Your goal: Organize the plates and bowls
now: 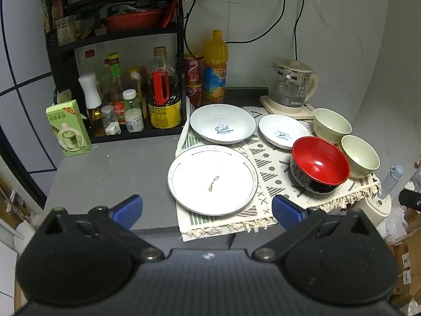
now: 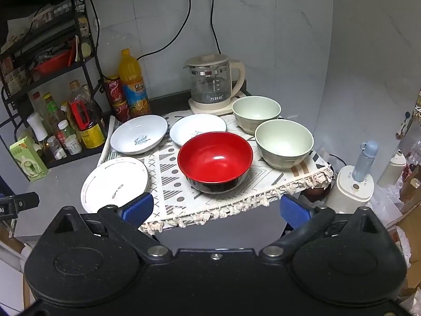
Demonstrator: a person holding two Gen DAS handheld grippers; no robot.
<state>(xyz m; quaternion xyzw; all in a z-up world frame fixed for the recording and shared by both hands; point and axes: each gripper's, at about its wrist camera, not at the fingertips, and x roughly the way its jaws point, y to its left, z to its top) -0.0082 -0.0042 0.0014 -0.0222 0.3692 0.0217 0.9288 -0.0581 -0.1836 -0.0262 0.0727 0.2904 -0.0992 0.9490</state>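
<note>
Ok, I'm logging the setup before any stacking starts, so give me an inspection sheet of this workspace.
Surface: grey counter with a patterned fringed cloth.
Job's things: flat plate, Sweet dish, small dish, red bowl, two green bowls, all separate on the cloth.
Clutter: bottle rack, juice bottle, kettle.
Grippers: left gripper and right gripper open, empty.
Cables: two plugged cords.
Surroundings: tiled wall, boxes alongside.
</note>
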